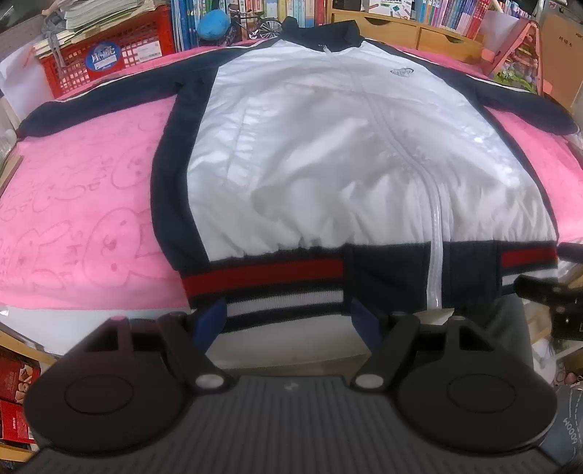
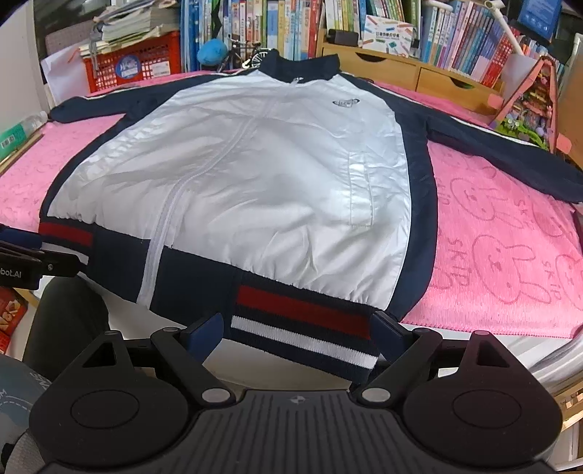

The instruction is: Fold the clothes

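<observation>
Here both grippers' fingers [image 1: 209, 321] [image 2: 382, 326] spread wide at the jacket [image 1: 328, 146] hem [image 2: 302, 328], gripping nothing.

On my left gripper [image 2: 22, 266] I read "bot.AI". The pink towel [image 2: 510, 255] repeats "SKIP" beside its bunny outlines. Book spines stay illegible.

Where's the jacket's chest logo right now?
In the right wrist view the logo sits upper centre-right on the jacket, just below the navy collar, right of the zip.

Bare pink towel [image 1: 83, 204] lies open beside each flank of the jacket [image 1: 328, 153]; crate [image 1: 109, 58], books [image 2: 284, 25] and drawers [image 2: 400, 69] wall my far side.
</observation>
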Demonstrator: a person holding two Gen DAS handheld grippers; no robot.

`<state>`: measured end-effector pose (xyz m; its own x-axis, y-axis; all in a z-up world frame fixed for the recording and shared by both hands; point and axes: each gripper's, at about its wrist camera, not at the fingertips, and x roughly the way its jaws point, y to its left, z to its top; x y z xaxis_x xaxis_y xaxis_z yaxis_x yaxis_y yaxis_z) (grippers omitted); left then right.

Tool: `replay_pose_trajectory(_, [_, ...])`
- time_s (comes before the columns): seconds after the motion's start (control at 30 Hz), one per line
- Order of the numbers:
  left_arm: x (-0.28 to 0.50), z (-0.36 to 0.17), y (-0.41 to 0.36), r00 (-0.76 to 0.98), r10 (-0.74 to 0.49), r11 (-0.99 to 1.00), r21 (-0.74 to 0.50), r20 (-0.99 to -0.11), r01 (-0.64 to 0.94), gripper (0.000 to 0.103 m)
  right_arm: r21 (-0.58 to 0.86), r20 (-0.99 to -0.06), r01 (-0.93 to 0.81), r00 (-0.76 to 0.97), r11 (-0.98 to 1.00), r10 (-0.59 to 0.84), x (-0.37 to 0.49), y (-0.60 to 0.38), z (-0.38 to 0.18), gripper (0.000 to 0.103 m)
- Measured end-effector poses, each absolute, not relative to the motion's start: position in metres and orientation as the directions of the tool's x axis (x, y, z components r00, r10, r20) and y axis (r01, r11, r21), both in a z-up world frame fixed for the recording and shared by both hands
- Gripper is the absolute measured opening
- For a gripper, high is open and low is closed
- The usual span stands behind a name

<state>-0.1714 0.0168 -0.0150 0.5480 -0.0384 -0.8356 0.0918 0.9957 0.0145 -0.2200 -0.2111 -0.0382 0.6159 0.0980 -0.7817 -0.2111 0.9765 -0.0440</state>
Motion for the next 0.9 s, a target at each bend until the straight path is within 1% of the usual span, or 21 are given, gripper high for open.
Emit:
replay_pose_trajectory(0.47, [-0.168,-0.018,0.013,0.535,-0.027,0.995,0.027,-0.844,0.093,0.075,-0.051,-0.784,-0.194,0.616,0.98,0.081,-0.219,-0.215,-0.04,0.088])
replay_pose_trajectory(0.67, [-0.165,-0.013,0.014,0.551,-0.032,0.995,0.025,-0.834,0.096,0.075,-0.093,-0.761,-0.158,0.648,0.983,0.032,-0.212,-0.229,-0.033,0.088])
replay_pose_trajectory(0.77, [-0.159,0.002,0.022,0.603,-0.055,0.996,0.0,-0.796,0.089,0.075,-0.049,-0.701,-0.055,0.713,0.997,0.005,-0.196,-0.264,-0.026,0.088])
replay_pose_trajectory(0.83, [-0.149,0.013,0.03,0.651,-0.028,0.998,0.012,-0.758,0.056,0.08,-0.012,-0.658,0.015,0.753,1.0,-0.019,-0.185,-0.289,-0.021,0.089])
replay_pose_trajectory(0.9, [-0.136,0.021,0.036,0.692,-0.01,1.0,0.009,-0.721,0.024,0.08,0.029,-0.613,0.082,0.789,0.996,-0.047,-0.173,-0.314,-0.016,0.089])
